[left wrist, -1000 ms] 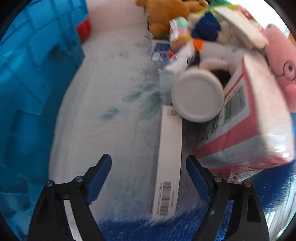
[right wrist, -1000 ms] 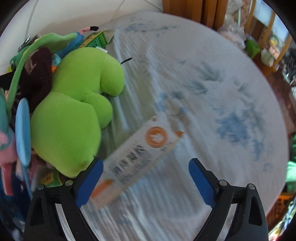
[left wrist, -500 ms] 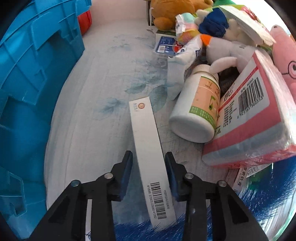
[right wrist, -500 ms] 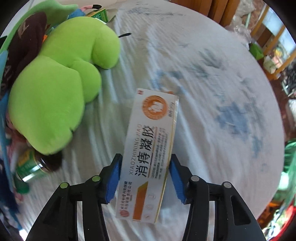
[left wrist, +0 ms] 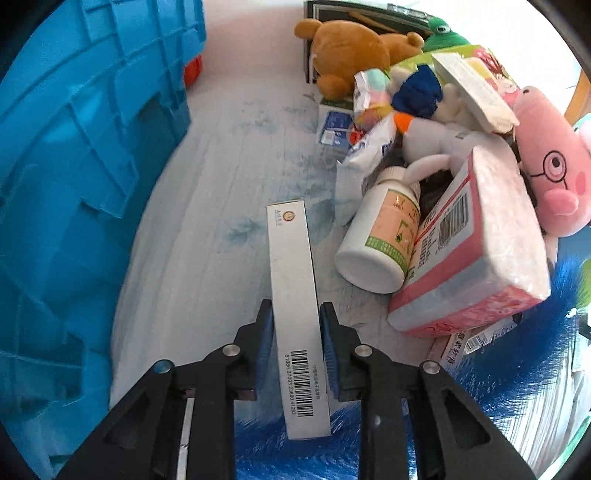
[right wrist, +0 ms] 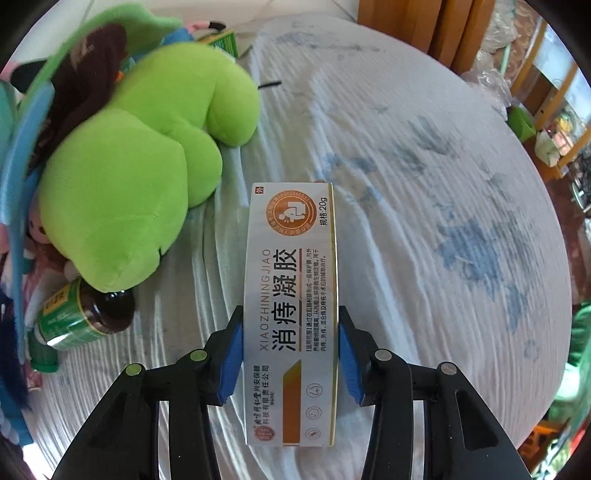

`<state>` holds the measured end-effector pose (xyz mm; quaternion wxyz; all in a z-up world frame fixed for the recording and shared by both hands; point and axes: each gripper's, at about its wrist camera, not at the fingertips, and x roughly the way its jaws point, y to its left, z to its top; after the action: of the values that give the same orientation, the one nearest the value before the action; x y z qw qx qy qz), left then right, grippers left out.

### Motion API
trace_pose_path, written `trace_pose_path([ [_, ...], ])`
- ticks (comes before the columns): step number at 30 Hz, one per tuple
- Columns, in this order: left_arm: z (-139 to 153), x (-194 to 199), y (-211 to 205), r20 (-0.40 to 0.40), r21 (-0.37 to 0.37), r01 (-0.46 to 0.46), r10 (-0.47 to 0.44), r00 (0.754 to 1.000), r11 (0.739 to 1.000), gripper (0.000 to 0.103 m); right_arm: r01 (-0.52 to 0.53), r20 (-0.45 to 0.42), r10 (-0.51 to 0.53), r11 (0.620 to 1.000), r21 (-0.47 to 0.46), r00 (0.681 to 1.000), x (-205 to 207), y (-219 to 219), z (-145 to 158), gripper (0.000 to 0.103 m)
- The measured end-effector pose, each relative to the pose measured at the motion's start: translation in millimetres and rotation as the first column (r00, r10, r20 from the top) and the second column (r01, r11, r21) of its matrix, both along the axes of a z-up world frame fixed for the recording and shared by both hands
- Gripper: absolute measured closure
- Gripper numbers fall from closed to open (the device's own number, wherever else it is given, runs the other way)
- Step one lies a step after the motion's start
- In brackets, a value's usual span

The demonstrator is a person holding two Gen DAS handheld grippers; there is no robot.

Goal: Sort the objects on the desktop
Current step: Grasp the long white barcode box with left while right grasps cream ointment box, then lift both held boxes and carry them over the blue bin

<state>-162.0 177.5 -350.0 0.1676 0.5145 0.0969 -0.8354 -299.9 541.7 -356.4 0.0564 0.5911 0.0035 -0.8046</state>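
My left gripper (left wrist: 295, 325) is shut on a long narrow white box (left wrist: 293, 280) with a barcode, held lengthwise above the pale cloth. My right gripper (right wrist: 291, 332) is shut on a white and orange medicine box (right wrist: 291, 280) with Chinese lettering, held lengthwise above the cloth. A pile of objects lies right of the left gripper: a white pill bottle (left wrist: 380, 243), a pink tissue pack (left wrist: 476, 251), a pink pig plush (left wrist: 550, 162) and a brown bear plush (left wrist: 343, 51).
A blue plastic crate (left wrist: 74, 184) stands close on the left of the left gripper. In the right wrist view a green plush (right wrist: 140, 177) and a green-labelled brown bottle (right wrist: 85, 317) lie to the left. Wooden furniture (right wrist: 461, 33) stands beyond the cloth's far edge.
Both grippers closed from wide open onto their boxes. Each box now sits straight between the fingers and is lifted slightly off the cloth.
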Motion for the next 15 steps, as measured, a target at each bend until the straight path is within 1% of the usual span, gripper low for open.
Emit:
trace_pose_path([
  [1,4,6,3,-0.011,-0.008,-0.001,0.0,1.0,1.0,0.079,0.001,-0.014,-0.001,1.0,-0.012,1.0,3,4,5,0.058],
  [2,13,22,3,-0.032,-0.026,0.001,-0.002,0.999,1.0,0.079,0.0,-0.031,-0.001,1.0,-0.022,1.0,6,7,11,0.058],
  [4,27,27,12,-0.066,-0.061,0.006,-0.01,0.998,0.998,0.08,-0.005,-0.081,0.001,0.999,-0.04,0.997,15,15,27,0.058],
  [6,48,35,17,-0.127,-0.094,0.001,-0.013,0.992,0.996,0.08,-0.007,-0.122,0.0,0.999,-0.053,0.993,23,20,38,0.058],
  [7,57,40,16,-0.159,-0.097,-0.004,-0.011,0.987,0.995,0.08,-0.007,-0.145,-0.002,0.998,-0.061,0.989,24,21,46,0.058],
  [8,70,47,20,-0.205,-0.103,-0.016,-0.006,0.979,0.995,0.08,-0.007,-0.162,-0.004,0.998,-0.067,0.987,24,15,54,0.058],
  [9,75,50,8,-0.233,-0.111,-0.022,-0.005,0.973,0.994,0.08,-0.011,-0.188,-0.004,0.997,-0.077,0.982,29,18,63,0.058],
  [10,88,57,12,-0.266,-0.13,-0.031,-0.005,0.964,0.991,0.08,-0.016,-0.206,-0.001,0.997,-0.081,0.979,28,12,65,0.058],
  [11,94,59,-3,-0.283,-0.142,-0.034,-0.008,0.959,0.989,0.08,-0.025,-0.224,0.005,0.996,-0.086,0.974,21,19,70,0.058],
  [13,111,67,-3,-0.327,-0.166,-0.042,-0.015,0.945,0.985,0.08,-0.047,-0.273,0.02,0.995,-0.091,0.962,32,20,86,0.058],
  [15,126,79,2,-0.375,-0.179,-0.042,-0.028,0.926,0.983,0.08,-0.074,-0.31,0.039,0.992,-0.101,0.95,35,19,92,0.058],
])
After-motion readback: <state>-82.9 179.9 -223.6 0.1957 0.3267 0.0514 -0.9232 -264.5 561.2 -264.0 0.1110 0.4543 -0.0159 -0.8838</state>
